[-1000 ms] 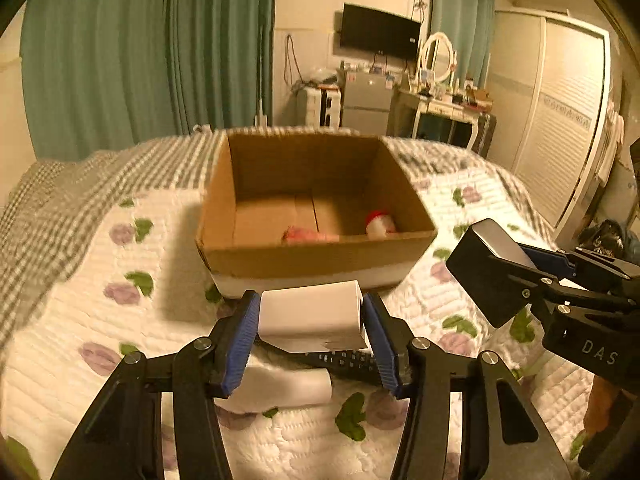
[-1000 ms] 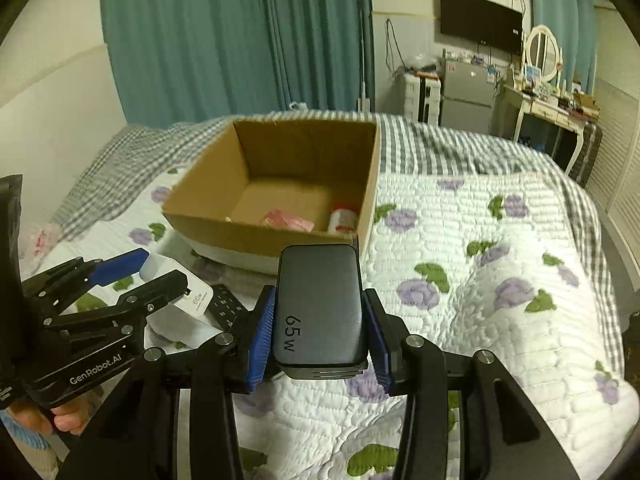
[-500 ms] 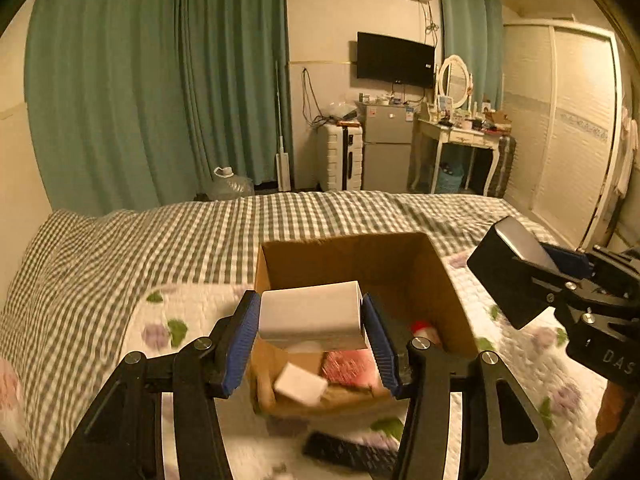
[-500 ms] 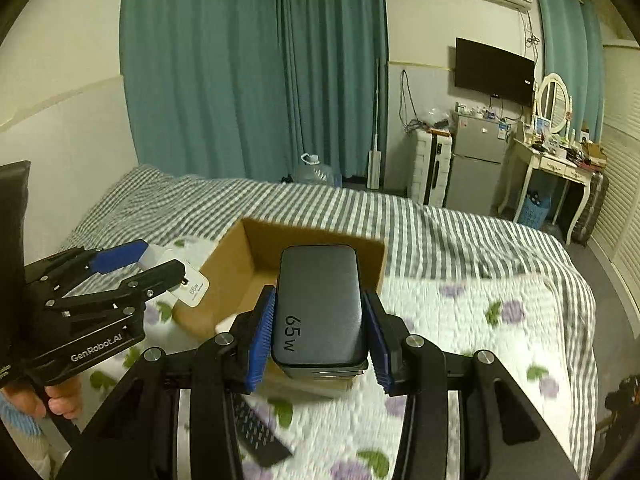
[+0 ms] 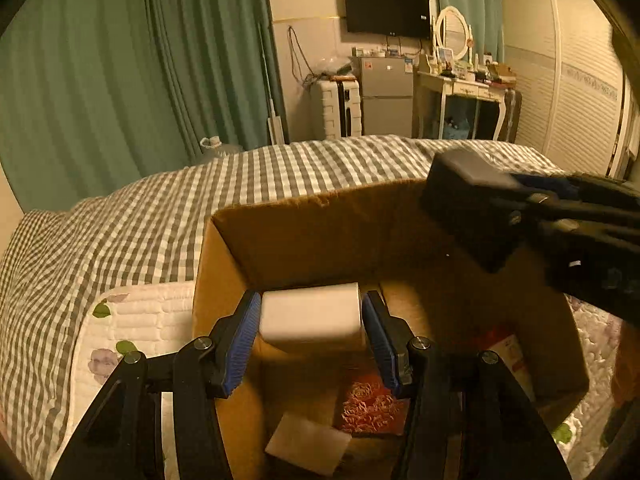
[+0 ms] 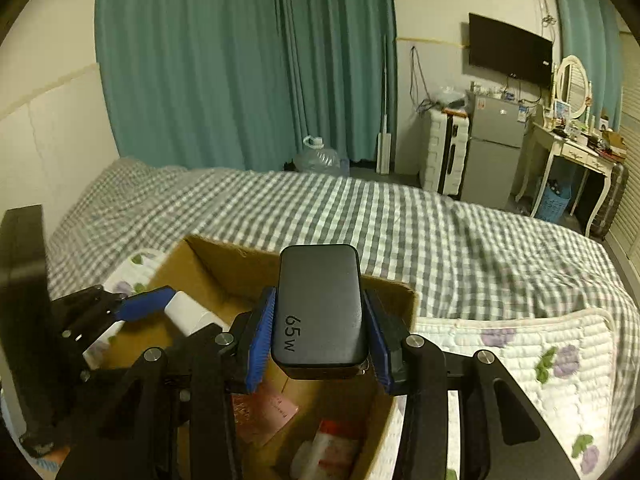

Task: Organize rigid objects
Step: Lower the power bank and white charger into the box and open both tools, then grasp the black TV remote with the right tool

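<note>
My left gripper (image 5: 311, 320) is shut on a white charger block (image 5: 310, 316) and holds it over the open cardboard box (image 5: 304, 220) on the bed. My right gripper (image 6: 320, 320) is shut on a dark grey 65W charger (image 6: 320, 304), also above the box (image 6: 224, 264). The right gripper with its charger shows at the right of the left wrist view (image 5: 472, 212). The left gripper with the white block shows at the left of the right wrist view (image 6: 188, 308). Inside the box lie a red patterned packet (image 5: 372, 408), a white card (image 5: 306, 442) and a red-capped bottle (image 6: 328, 444).
The box sits on a bed with a grey checked cover (image 5: 120, 232) and a white floral quilt (image 6: 540, 360). Green curtains (image 6: 240, 60), a fridge (image 6: 492, 156), a dressing table (image 6: 572, 152) and a wall TV (image 6: 508, 56) stand beyond the bed.
Both grippers have moved forward and over the box, keeping their chargers. The box now fills the lower part of both views, and the remote on the quilt has dropped out of view.
</note>
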The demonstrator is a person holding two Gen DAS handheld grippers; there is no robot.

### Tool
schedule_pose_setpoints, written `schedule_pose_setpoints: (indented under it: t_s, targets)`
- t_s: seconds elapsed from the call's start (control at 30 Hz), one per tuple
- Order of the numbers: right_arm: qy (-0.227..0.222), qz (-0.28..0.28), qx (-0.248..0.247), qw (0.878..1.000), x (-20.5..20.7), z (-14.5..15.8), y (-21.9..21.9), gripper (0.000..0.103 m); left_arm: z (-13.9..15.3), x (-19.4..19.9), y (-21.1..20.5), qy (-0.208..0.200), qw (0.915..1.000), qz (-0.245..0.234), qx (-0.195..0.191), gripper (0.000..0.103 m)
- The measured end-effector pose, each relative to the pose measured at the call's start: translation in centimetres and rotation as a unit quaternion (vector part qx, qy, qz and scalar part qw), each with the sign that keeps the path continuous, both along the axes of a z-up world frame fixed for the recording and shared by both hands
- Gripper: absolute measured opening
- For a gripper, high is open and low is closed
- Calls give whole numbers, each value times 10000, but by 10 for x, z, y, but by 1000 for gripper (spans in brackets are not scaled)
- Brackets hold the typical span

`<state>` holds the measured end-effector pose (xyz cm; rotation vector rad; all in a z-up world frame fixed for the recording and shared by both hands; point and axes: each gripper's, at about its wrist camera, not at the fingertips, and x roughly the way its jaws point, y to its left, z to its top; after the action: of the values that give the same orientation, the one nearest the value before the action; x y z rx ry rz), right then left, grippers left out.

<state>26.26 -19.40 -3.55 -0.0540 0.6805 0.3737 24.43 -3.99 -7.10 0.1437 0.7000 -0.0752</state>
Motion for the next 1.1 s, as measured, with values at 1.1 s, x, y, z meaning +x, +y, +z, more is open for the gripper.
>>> schedule_pose_setpoints:
  t_s: [1.1]
  targets:
    - [-289, 208, 72, 9993, -197, 54, -48, 69, 36, -186, 30, 143, 9987, 485, -112, 62]
